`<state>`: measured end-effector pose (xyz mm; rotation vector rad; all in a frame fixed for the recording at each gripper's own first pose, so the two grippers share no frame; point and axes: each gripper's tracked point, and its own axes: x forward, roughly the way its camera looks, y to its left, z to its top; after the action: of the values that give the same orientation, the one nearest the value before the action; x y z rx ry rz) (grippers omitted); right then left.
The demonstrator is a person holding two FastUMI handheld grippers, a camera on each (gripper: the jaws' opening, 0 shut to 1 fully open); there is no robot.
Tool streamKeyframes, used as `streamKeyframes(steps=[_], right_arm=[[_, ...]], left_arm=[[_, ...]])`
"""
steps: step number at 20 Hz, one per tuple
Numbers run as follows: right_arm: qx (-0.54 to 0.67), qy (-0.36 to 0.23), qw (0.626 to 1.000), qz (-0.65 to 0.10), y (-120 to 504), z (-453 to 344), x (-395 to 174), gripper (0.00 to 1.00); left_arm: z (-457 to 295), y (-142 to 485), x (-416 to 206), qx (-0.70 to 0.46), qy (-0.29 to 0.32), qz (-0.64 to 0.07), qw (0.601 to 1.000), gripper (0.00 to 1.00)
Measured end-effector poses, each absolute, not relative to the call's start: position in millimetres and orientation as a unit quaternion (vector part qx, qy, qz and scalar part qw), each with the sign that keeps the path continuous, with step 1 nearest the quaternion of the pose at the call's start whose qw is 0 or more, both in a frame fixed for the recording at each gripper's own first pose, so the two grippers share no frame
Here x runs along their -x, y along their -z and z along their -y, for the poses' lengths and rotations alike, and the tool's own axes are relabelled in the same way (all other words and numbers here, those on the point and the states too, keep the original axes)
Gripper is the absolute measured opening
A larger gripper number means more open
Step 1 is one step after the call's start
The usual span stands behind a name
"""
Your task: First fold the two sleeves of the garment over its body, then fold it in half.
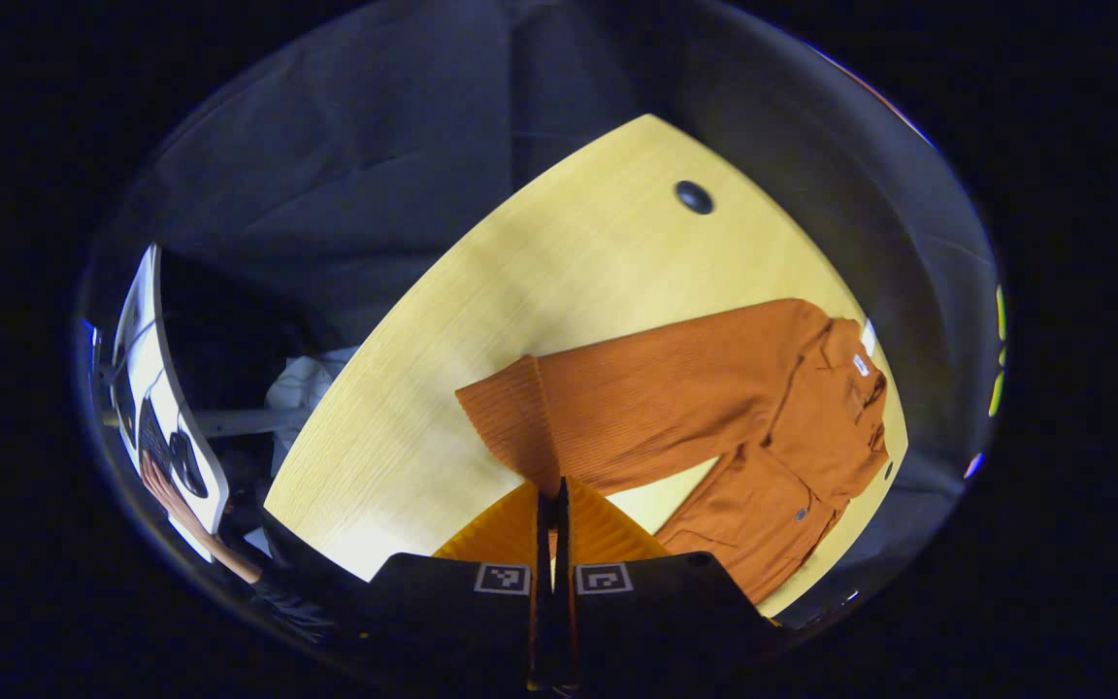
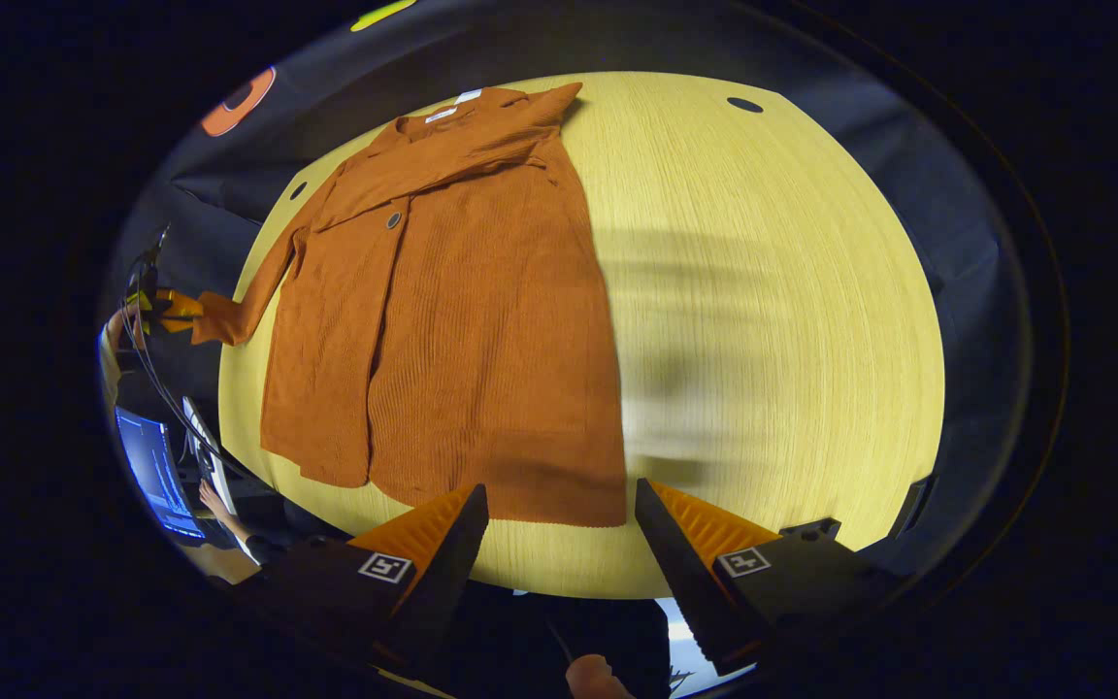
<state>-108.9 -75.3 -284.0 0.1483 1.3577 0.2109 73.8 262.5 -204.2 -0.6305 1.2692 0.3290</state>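
One sleeve [image 2: 481,146] already lies across the cardigan [image 2: 481,340]; our left gripper [image 1: 551,505] pinches the other cuff [image 1: 510,417], right gripper [image 2: 559,524] wide apart, empty. Halving remains.

Both views are lit from above, bright at the centre and falling off fast toward the rim. The pale yellow wooden table [image 2: 772,320] is the brightest surface in the right gripper view, with soft banded shadows across it around three o'clock of the rust-orange ribbed knit garment [image 2: 481,330]. In the left gripper view the same table [image 1: 520,291] carries a washed-out glare patch near seven o'clock, and the garment [image 1: 675,398] throws a thin dark shadow along its lower edge. The dark cloth wall [image 1: 345,165] stays dim, its folds barely readable. Fisheye distortion bows the table's straight edges strongly. Focus is fairly sharp centrally; rim detail at eight o'clock smears and darkens.
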Motion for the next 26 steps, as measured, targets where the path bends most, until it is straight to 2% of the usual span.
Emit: streamKeyframes(steps=[3, 7, 11, 12, 13, 14, 16, 17, 18, 19, 20, 21, 23, 24, 26], right_arm=[[-0.067, -0.101, 0.769, -0.627, 290.8, 86.3, 114.3, 0.98], [-0.069, -0.09, 0.766, -0.632, 300.1, 107.2, 119.9, 0.98], [-0.096, -0.088, 0.766, -0.63, 299.9, 119.7, 122.9, 0.94], [-0.096, -0.088, 0.766, -0.63, 300.4, 125.4, 124.5, 0.98], [-0.096, -0.087, 0.767, -0.629, 301.6, 132.0, 125.4, 0.98], [-0.099, -0.084, 0.77, -0.625, 301.7, 139.2, 124.3, 0.98], [-0.108, -0.082, 0.774, -0.619, 302.6, 149.9, 123.3, 0.98], [-0.115, -0.081, 0.773, -0.618, 303.1, 153.9, 122.8, 0.98], [-0.122, -0.08, 0.773, -0.617, 303.3, 157.9, 121.1, 0.94], [-0.129, -0.081, 0.774, -0.615, 302.6, 161.6, 119.5, 0.98], [-0.134, -0.082, 0.774, -0.613, 301.8, 165.5, 119.1, 0.94], [-0.138, -0.083, 0.775, -0.611, 300.4, 169.3, 118.6, 0.98], [-0.146, -0.086, 0.778, -0.605, 297.6, 176.1, 114.6, 0.98], [-0.149, -0.087, 0.779, -0.602, 298.4, 177.7, 109.8, 0.98], [-0.152, -0.084, 0.778, -0.604, 301.7, 187.2, 110.3, 0.98]], left_arm=[[-226.5, 174.3, -111.0, 0.245, -0.12, -0.574, 0.772, 0.03], [-175.1, 160.6, -147.5, 0.202, -0.094, -0.582, 0.783, 0.03], [-119.3, 150.7, -177.6, 0.17, -0.066, -0.586, 0.789, 0.03], [-105.7, 149.7, -184.2, 0.16, -0.059, -0.587, 0.791, 0.03], [-89.9, 148.2, -192.2, 0.153, -0.052, -0.587, 0.793, 0.07], [-71.8, 147.5, -199.8, 0.147, -0.043, -0.587, 0.795, 0.03], [-36.7, 144.3, -213.2, 0.133, -0.024, -0.588, 0.797, 0.07], [-19.7, 140.3, -221.4, 0.122, -0.015, -0.587, 0.8, 0.03], [-1.5, 138.5, -229.4, 0.115, -0.007, -0.586, 0.802, 0.03], [18.6, 136.3, -236.3, 0.112, 0.002, -0.585, 0.803, 0.03], [37.5, 136.4, -240.7, 0.108, 0.011, -0.586, 0.803, 0.03], [55.2, 138.8, -244.6, 0.101, 0.021, -0.587, 0.803, 0.03], [91.6, 138.2, -251.3, 0.092, 0.038, -0.593, 0.799, 0.0], [108.0, 139.6, -254.6, 0.089, 0.044, -0.595, 0.798, 0.03], [152.0, 149.7, -262.0, 0.084, 0.063, -0.599, 0.794, 0.03]])
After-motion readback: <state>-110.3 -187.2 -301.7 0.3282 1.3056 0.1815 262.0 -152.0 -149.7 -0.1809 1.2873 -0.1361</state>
